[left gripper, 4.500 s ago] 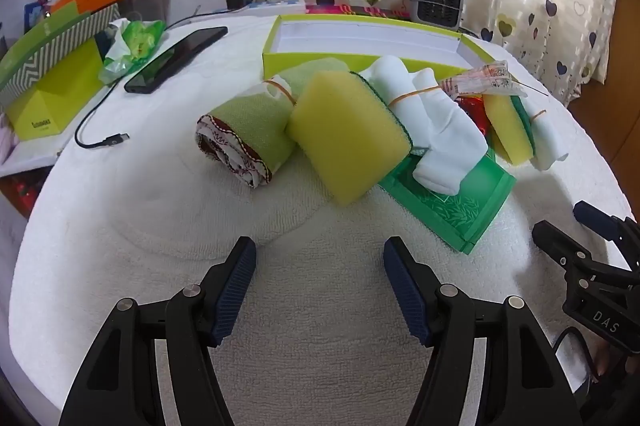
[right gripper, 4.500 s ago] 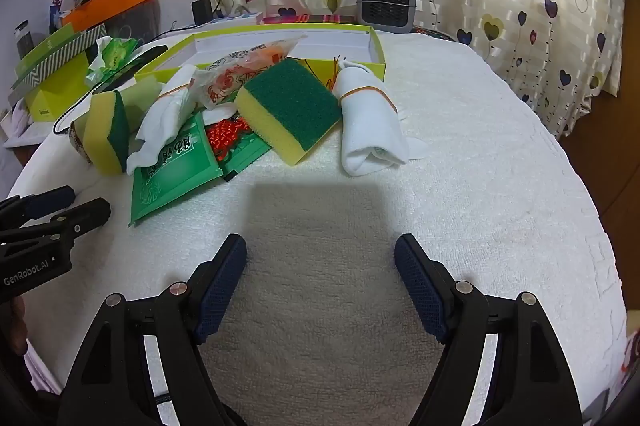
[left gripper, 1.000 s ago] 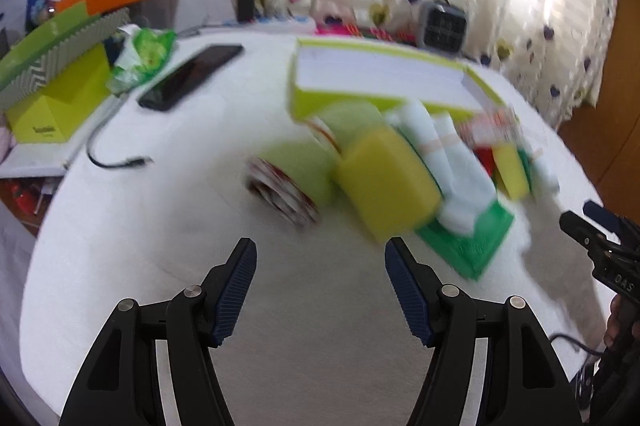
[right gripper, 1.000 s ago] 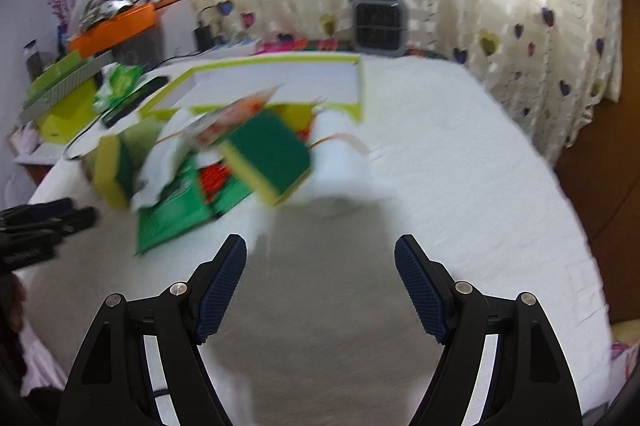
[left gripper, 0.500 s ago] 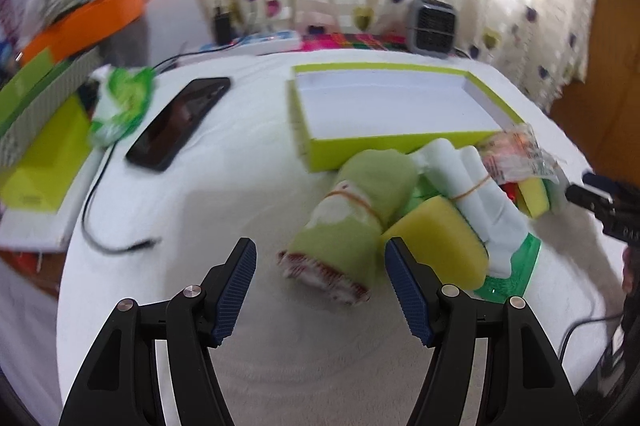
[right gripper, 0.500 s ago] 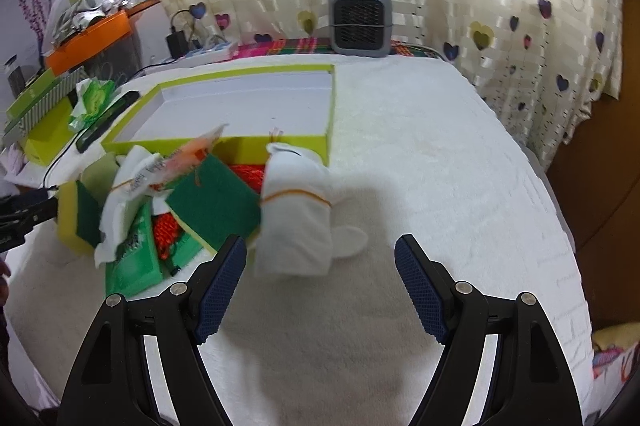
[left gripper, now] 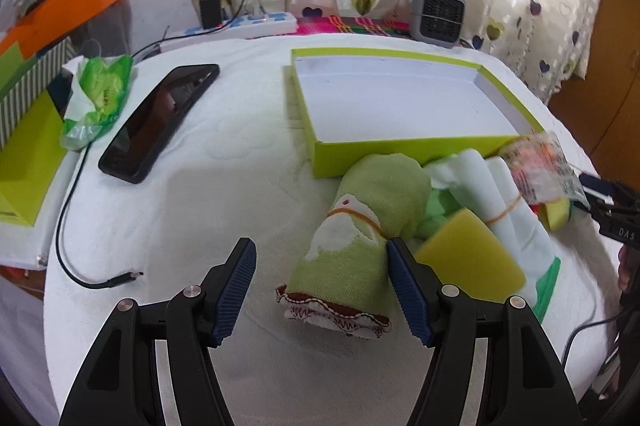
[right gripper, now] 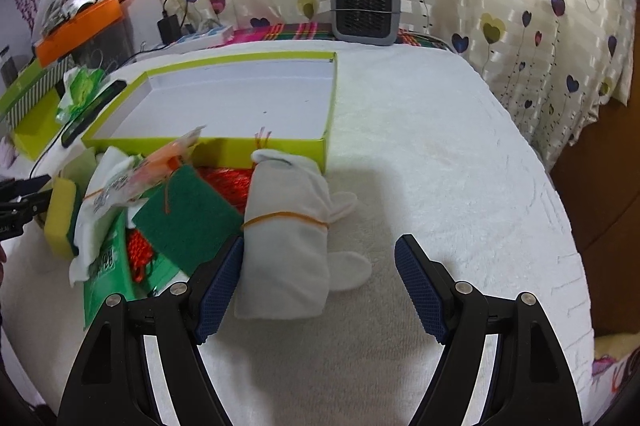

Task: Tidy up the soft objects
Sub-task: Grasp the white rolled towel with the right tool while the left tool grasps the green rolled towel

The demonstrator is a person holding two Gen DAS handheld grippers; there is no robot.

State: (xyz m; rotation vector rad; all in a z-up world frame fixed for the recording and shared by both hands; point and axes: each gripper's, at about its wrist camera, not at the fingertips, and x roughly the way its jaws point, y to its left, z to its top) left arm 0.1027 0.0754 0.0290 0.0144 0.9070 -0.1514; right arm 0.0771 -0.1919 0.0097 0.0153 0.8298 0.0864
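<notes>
White towel-covered surface (right gripper: 420, 146), heart-print curtains behind, empty lime box (left gripper: 400, 98) mid-field. Green rolled cloth (left gripper: 360, 238) and white rolled cloth (right gripper: 284, 238) lie just in front of the box, each rubber-banded: light, squashy, should compress. Grab across the roll near the band. Left gripper (left gripper: 322, 290) spread, low, straddling the green roll's end. Right gripper (right gripper: 318, 286) spread, white roll against its left finger.
</notes>
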